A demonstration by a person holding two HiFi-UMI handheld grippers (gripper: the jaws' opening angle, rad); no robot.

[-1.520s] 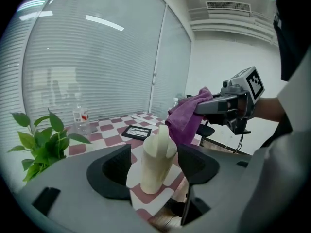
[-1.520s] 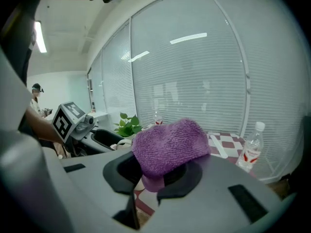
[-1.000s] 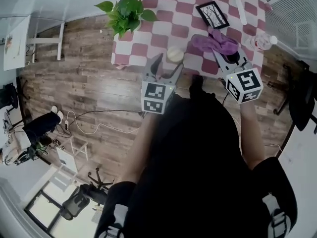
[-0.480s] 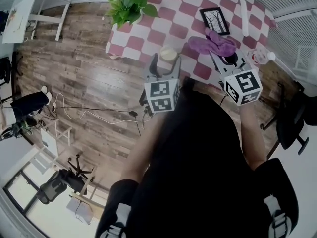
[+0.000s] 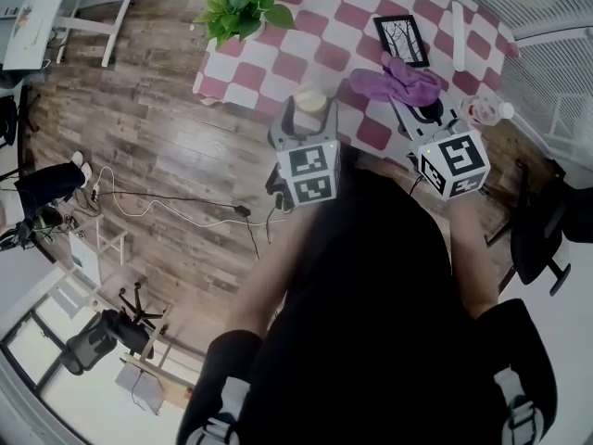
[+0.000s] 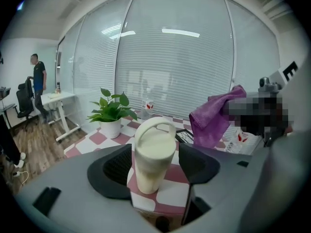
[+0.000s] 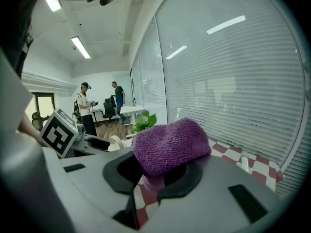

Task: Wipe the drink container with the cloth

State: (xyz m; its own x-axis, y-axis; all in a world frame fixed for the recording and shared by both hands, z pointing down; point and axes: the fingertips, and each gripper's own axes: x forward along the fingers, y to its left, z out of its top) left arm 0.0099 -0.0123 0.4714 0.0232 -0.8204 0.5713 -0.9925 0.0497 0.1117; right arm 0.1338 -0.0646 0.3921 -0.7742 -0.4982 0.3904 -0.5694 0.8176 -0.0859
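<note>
The drink container is a cream, smooth-walled tumbler with a loop handle arching over its lid (image 6: 154, 154). It stands upright on the table covered in a red-and-white checked cloth (image 5: 278, 63), close to the table's near edge. The left gripper (image 5: 309, 115) is released. Its two dark, ribbed pads flank the tumbler, and a strip of checked cloth shows between the tumbler and the right-hand pad.

The right gripper (image 7: 155, 176) is clenched on a purple, nubbly terry cloth (image 7: 170, 147). The cloth bunches into a rounded lump above the jaws. It hangs in the air to the tumbler's right and does not touch it.

Beyond the tumbler the tabletop is mostly open. A leafy green plant in a white pot (image 5: 239, 17) sits at the far left corner. A black-framed picture of bare branches (image 5: 400, 40) lies flat behind the cloth. A clear plastic bottle (image 5: 482, 111) stands near the right edge, and its red-and-white label is too small to read. To the left of the table the grey-brown plank floor (image 5: 157, 146) lies open, with a thin cable trailing across it.

The only print on the grippers is the black-and-white square markers on their cubes.
</note>
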